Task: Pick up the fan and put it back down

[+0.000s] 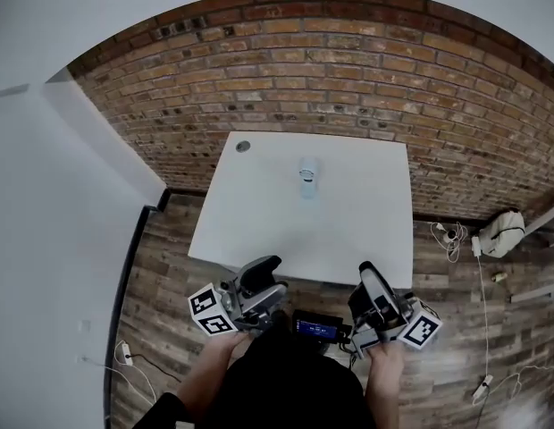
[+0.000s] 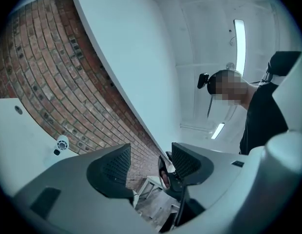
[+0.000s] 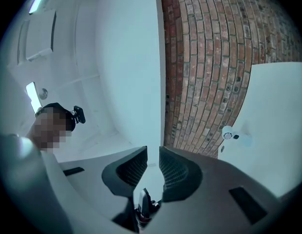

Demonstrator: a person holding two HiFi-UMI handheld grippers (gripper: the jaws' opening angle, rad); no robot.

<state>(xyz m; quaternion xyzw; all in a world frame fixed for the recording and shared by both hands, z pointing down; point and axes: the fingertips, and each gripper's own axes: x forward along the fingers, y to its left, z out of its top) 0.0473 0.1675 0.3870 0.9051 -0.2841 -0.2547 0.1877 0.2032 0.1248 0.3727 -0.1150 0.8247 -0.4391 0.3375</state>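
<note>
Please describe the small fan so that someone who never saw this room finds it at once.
Find the white table against the brick wall. The fan stands on its far half, about midway across. It is small, pale and the only thing standing there; its one neighbour, a flat round hole, is at the far left corner.

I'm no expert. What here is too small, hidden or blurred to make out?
Fan: tiny in all three views; blades and buttons unreadable.
Round spot on the table, head view: hole or cap, too small to tell.
Dark box at the waist, head view: screen too small to read.
Face of the person: blurred over in both gripper views.
</note>
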